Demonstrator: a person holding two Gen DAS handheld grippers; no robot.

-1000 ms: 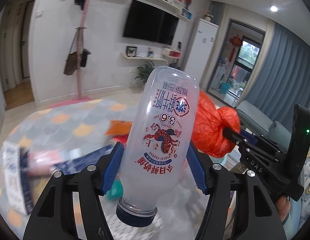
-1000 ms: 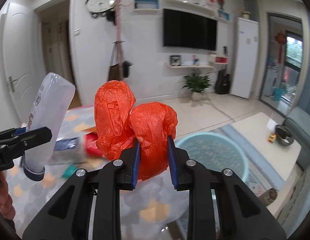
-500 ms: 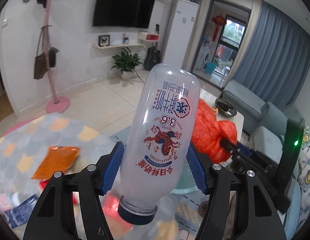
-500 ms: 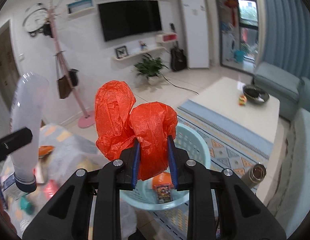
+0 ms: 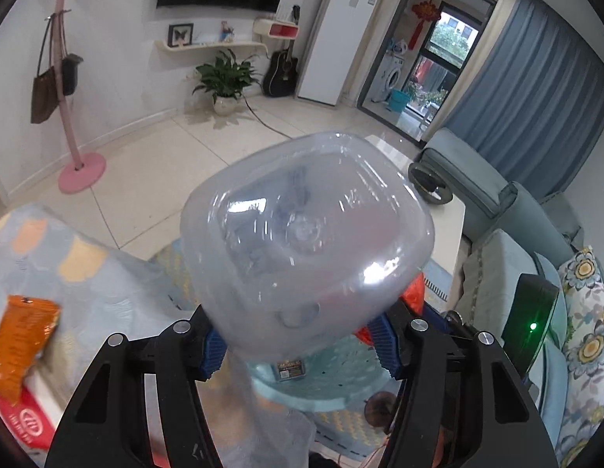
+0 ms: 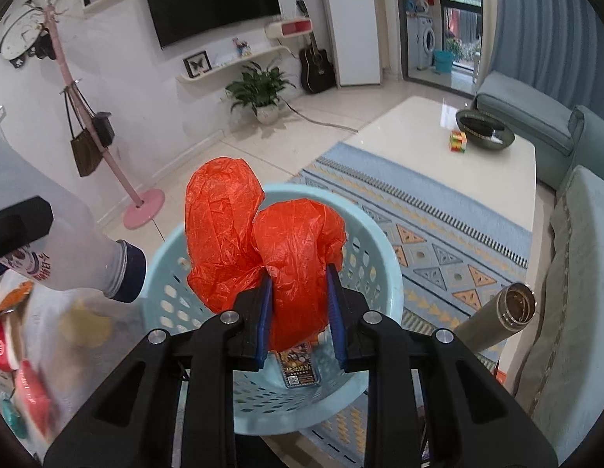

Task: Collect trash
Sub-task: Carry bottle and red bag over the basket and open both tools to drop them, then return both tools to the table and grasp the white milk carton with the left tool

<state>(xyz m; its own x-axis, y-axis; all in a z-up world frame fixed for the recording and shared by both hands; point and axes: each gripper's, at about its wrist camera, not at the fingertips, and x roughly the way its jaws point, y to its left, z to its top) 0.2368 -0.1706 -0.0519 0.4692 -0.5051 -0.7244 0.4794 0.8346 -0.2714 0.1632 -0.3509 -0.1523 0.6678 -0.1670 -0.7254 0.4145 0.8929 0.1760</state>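
Observation:
My left gripper (image 5: 298,347) is shut on a clear plastic bottle (image 5: 306,241), whose base now points at the camera; in the right wrist view the bottle (image 6: 64,253) lies tilted with its dark blue cap toward the basket. My right gripper (image 6: 298,312) is shut on a crumpled orange plastic bag (image 6: 259,249) held over a light blue perforated basket (image 6: 380,273). A small printed packet (image 6: 298,366) lies on the basket floor. The basket also shows under the bottle in the left wrist view (image 5: 321,394).
An orange snack wrapper (image 5: 21,335) and red-white packaging (image 5: 25,417) lie on the patterned cloth at left. A steel flask (image 6: 497,319) lies right of the basket. A white coffee table (image 6: 438,163), patterned rug (image 6: 438,234), sofa (image 6: 575,273) and pink coat stand (image 6: 142,210) surround it.
Both grippers swung right from the cloth-covered table toward the basket. The bottle tipped over so its base faces the left camera. The orange bag now hangs over the basket.

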